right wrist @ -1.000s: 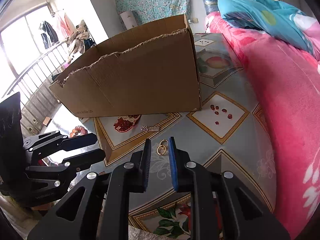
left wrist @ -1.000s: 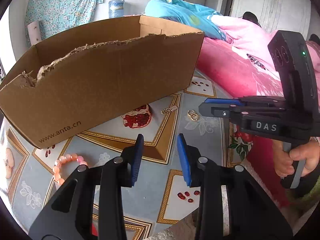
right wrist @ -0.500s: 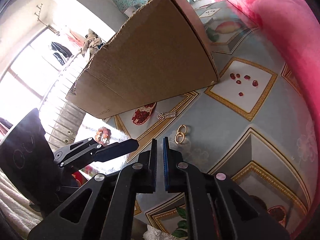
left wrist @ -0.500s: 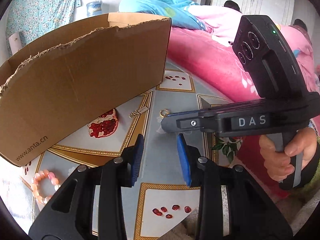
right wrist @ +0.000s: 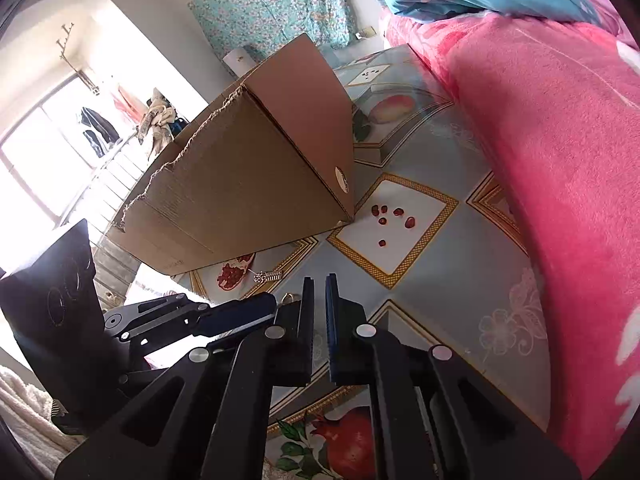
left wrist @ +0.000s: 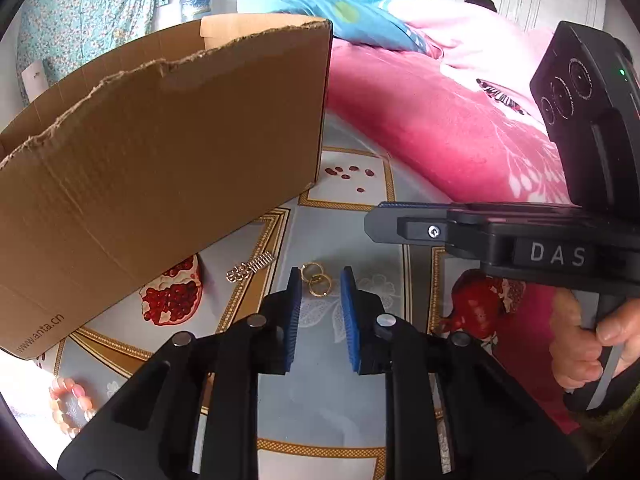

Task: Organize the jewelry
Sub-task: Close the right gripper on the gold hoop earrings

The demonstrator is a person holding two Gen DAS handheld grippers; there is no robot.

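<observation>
The left gripper (left wrist: 319,276) has advanced and narrowed its still-unclenched jaws around the gold rings (left wrist: 316,279), likely about to pinch them, while the clenched, empty right gripper (right wrist: 319,282) waits just right of them.

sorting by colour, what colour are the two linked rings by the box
Gold; the linked rings show best in the left wrist view.

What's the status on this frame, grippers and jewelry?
Left gripper just been closing, gold rings between its pads, not pinched. Right gripper shut, empty. Silver piece and bead bracelet on table. Box clear of path.
</observation>
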